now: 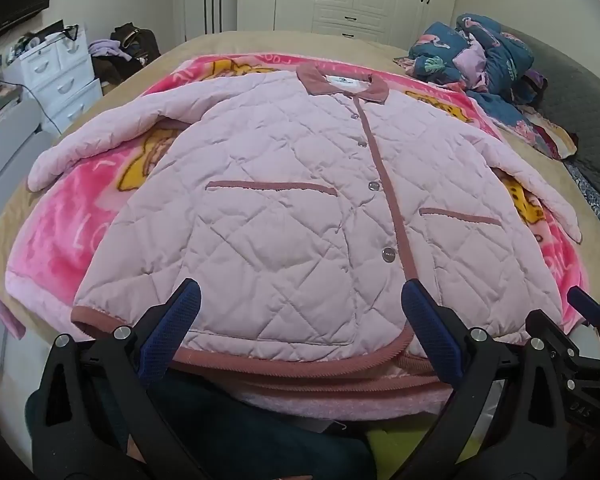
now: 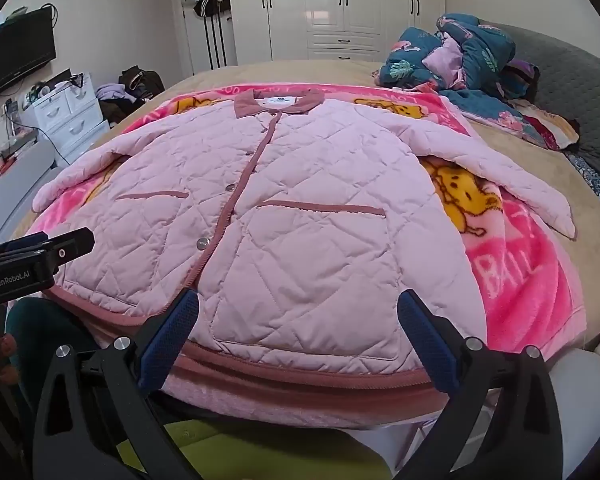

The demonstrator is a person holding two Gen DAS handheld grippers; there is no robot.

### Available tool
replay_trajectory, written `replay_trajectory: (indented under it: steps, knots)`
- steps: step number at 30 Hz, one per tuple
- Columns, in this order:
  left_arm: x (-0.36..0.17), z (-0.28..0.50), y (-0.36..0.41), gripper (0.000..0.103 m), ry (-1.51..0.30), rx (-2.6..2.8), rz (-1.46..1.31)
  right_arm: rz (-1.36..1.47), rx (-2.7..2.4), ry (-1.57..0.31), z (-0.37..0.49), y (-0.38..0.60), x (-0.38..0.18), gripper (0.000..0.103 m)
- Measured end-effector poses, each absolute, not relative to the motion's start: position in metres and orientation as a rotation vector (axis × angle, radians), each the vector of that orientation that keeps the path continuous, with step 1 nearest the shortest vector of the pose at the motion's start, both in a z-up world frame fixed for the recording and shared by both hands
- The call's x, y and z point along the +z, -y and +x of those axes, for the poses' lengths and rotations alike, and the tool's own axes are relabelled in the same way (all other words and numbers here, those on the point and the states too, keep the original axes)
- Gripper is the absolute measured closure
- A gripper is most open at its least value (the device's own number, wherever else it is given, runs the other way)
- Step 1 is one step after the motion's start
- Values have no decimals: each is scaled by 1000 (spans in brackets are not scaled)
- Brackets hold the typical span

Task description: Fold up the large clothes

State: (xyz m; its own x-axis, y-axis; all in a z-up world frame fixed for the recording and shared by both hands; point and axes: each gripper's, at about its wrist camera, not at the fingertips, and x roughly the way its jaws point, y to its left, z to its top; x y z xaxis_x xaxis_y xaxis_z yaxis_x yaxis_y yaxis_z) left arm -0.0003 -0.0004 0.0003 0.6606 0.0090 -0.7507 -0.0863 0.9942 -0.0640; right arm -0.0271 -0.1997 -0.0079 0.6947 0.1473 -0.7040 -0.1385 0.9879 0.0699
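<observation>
A pale pink quilted jacket [image 1: 284, 208] [image 2: 300, 208] with dusty-rose trim lies flat and buttoned on a bright pink cartoon blanket [image 1: 72, 232] [image 2: 532, 272], collar far, hem toward me, both sleeves spread out sideways. My left gripper [image 1: 300, 312] hovers open above the hem near the button placket, with nothing between its blue-padded fingers. My right gripper [image 2: 298, 312] hangs open over the hem on the right half, below the pocket, also holding nothing. The right gripper's tip [image 1: 588, 306] shows at the left wrist view's right edge; the left gripper's body [image 2: 36, 256] shows at the right wrist view's left edge.
The blanket covers a beige bed [image 1: 220, 42]. A heap of teal patterned bedding [image 1: 484, 60] [image 2: 468, 56] sits at the far right by a grey headboard [image 2: 572, 80]. White drawers [image 1: 60, 80] and clothes stand at left, wardrobes [image 2: 340, 8] behind. A person's dark and yellow-green clothing [image 2: 260, 448] is below.
</observation>
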Motion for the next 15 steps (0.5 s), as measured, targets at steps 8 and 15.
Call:
replay_trajectory:
  steps: [8,15]
  knots:
    - [5,1,3,9,-849,53,-95,7,183,-782,-33,197,-6,4]
    - [7,0,3,9,-842,57,-94,15,184,-779,-33,200,-6,4]
